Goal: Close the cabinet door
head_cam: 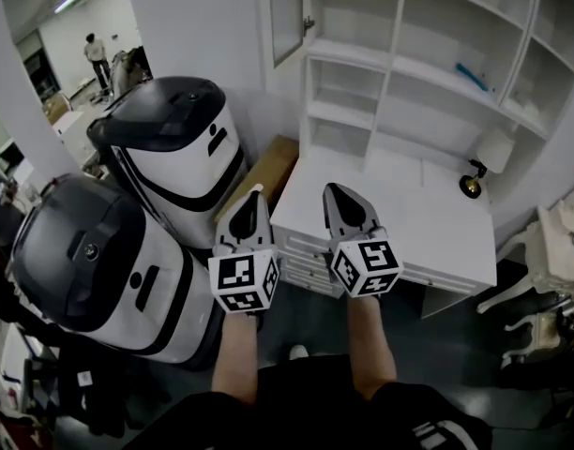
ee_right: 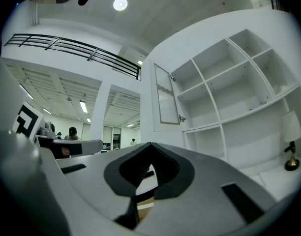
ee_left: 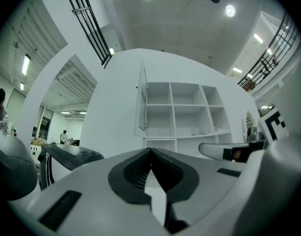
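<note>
A white shelf cabinet (head_cam: 428,54) stands over a white desk (head_cam: 437,223). Its glass-paned door (head_cam: 287,12) hangs open at the upper left of the shelves. It also shows edge-on in the left gripper view, door (ee_left: 142,102), and swung out in the right gripper view, door (ee_right: 166,95). My left gripper (head_cam: 256,195) and right gripper (head_cam: 332,191) are side by side in front of the desk, well short of the door and pointing towards the cabinet. Both are shut with nothing between the jaws, the left gripper (ee_left: 150,150) and the right gripper (ee_right: 150,144) alike.
Two large white-and-black machines (head_cam: 174,148) (head_cam: 90,261) stand close on the left, with a cardboard box (head_cam: 268,172) between them and the desk. A small lamp (head_cam: 484,162) sits on the desk's right. A white chair (head_cam: 550,251) is at far right.
</note>
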`<state>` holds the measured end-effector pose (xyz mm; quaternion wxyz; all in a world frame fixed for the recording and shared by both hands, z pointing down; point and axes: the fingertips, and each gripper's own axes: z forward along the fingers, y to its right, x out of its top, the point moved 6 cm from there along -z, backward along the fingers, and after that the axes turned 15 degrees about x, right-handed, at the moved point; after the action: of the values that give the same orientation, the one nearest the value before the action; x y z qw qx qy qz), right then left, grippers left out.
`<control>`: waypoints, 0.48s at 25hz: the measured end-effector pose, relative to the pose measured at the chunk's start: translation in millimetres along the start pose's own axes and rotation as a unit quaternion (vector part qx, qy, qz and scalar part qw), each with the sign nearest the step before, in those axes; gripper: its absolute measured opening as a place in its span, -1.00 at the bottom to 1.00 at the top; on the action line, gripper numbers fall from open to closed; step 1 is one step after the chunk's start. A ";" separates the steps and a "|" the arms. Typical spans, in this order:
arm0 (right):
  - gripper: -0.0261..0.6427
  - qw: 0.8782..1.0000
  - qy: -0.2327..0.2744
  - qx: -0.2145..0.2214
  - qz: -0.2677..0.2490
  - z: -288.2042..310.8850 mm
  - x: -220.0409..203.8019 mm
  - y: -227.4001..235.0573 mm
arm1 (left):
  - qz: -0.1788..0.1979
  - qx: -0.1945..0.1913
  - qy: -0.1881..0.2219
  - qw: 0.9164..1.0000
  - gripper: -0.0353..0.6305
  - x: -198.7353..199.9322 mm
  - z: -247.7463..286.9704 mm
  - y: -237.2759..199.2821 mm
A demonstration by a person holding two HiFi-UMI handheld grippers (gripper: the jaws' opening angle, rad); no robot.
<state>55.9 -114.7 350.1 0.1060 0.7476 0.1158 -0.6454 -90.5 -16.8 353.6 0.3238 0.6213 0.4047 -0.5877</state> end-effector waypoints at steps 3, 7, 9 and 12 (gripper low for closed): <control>-0.86 1.000 0.007 0.002 0.002 2.8 1.4 16.0 | 0.006 -0.006 0.011 1.000 -0.86 4.4 13.6 11.7; -0.86 1.000 0.008 -0.001 0.019 4.6 -6.1 33.6 | 0.016 -0.011 0.013 1.000 -0.86 2.6 25.0 22.6; -0.86 1.000 0.009 0.001 0.021 7.0 -7.9 38.0 | 0.020 -0.009 0.011 1.000 -0.86 0.7 27.5 23.0; -0.86 1.000 0.011 0.006 0.029 10.8 -11.2 40.2 | 0.024 0.000 0.005 1.000 -0.86 -2.7 27.5 19.1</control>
<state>56.6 -156.7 359.9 0.1192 0.7581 0.0914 -0.6346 -86.4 -50.1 352.1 0.3361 0.6339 0.3913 -0.5763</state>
